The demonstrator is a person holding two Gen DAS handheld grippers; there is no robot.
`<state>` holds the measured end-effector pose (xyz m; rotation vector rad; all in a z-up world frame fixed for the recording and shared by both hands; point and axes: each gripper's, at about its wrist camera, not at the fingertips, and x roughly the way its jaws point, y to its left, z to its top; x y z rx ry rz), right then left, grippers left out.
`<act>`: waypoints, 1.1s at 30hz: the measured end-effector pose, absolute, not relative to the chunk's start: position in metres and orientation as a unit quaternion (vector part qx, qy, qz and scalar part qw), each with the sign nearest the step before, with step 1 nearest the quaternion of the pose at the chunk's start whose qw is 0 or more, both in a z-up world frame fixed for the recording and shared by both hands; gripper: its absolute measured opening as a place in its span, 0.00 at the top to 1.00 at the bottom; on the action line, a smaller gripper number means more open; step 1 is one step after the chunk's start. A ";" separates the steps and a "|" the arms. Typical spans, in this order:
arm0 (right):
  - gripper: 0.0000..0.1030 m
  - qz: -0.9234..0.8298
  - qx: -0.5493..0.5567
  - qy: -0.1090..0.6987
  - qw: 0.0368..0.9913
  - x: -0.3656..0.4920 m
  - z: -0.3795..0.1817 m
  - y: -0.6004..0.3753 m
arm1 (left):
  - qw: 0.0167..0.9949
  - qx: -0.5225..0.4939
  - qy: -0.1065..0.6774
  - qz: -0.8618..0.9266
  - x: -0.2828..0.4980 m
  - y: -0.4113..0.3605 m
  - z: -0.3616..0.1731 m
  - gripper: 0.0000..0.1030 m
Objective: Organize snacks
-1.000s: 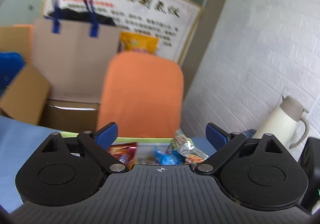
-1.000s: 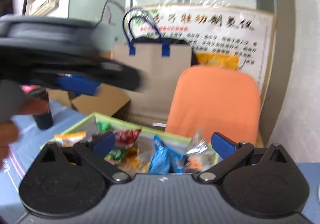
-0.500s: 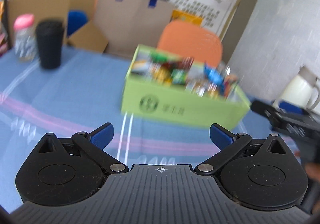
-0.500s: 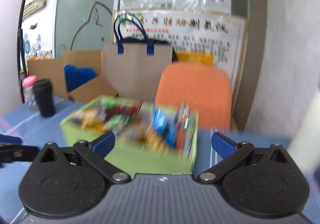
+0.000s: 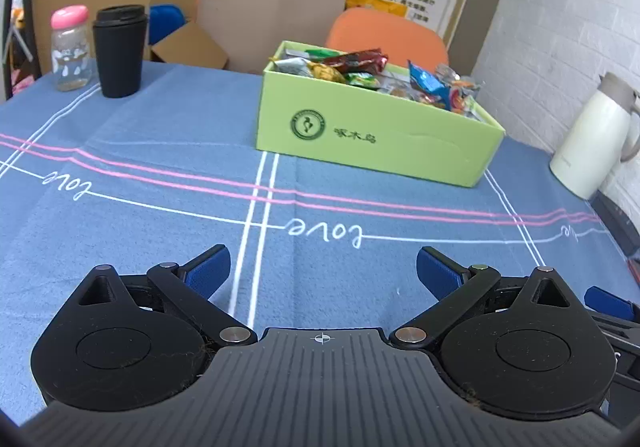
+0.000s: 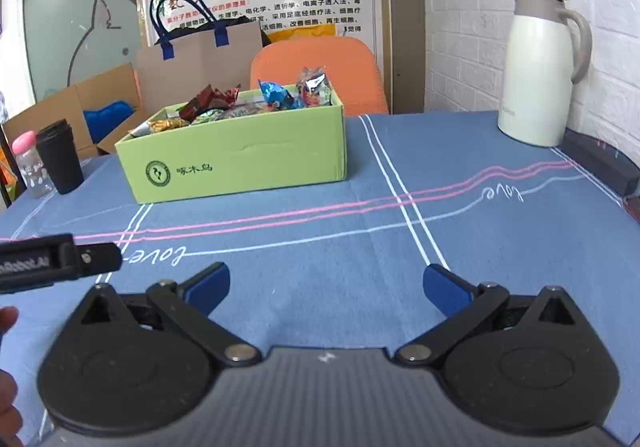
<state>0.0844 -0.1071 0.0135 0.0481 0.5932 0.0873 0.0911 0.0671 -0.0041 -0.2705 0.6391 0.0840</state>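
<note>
A light green cardboard box [image 5: 372, 139] stands on the blue tablecloth, filled with several wrapped snacks [image 5: 360, 67]. It also shows in the right wrist view [image 6: 240, 163], with snacks [image 6: 280, 97] sticking above its rim. My left gripper [image 5: 323, 271] is open and empty, low over the cloth, well in front of the box. My right gripper [image 6: 326, 287] is open and empty, also near the cloth and short of the box. The left gripper's side [image 6: 60, 257] shows at the left edge of the right wrist view.
A black cup [image 5: 119, 51] and a pink-capped bottle [image 5: 71, 47] stand at the far left of the table. A white thermos jug [image 6: 540, 71] stands at the right by the brick wall. An orange chair [image 5: 386, 37], a paper bag and cardboard boxes are behind the table.
Both grippers have pulled back from over the box and come down low over the tablecloth. The box now lies farther ahead. Both stay open and empty.
</note>
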 end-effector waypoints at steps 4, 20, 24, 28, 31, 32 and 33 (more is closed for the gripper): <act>0.00 0.042 0.022 0.303 0.952 0.082 0.010 -0.110 | 0.942 -0.121 0.312 0.039 0.088 0.060 -0.002 0.15; 0.00 0.045 0.035 0.320 0.946 0.079 0.005 -0.118 | 0.951 -0.074 0.297 0.042 0.079 0.041 0.002 0.17; 0.00 0.047 0.032 0.324 0.944 0.080 0.004 -0.114 | 0.951 -0.073 0.297 0.044 0.080 0.042 0.002 0.17; 0.00 0.050 0.027 0.329 0.942 0.084 0.002 -0.110 | 0.949 -0.077 0.301 0.048 0.084 0.045 -0.001 0.17; 0.00 0.053 0.024 0.333 0.941 0.086 0.000 -0.109 | 0.947 -0.081 0.306 0.053 0.088 0.049 -0.004 0.18; 0.00 0.053 0.024 0.333 0.941 0.087 0.000 -0.109 | 0.947 -0.080 0.307 0.053 0.089 0.049 -0.005 0.18; 0.00 0.052 0.025 0.334 0.941 0.088 0.000 -0.109 | 0.946 -0.080 0.308 0.053 0.090 0.050 -0.005 0.18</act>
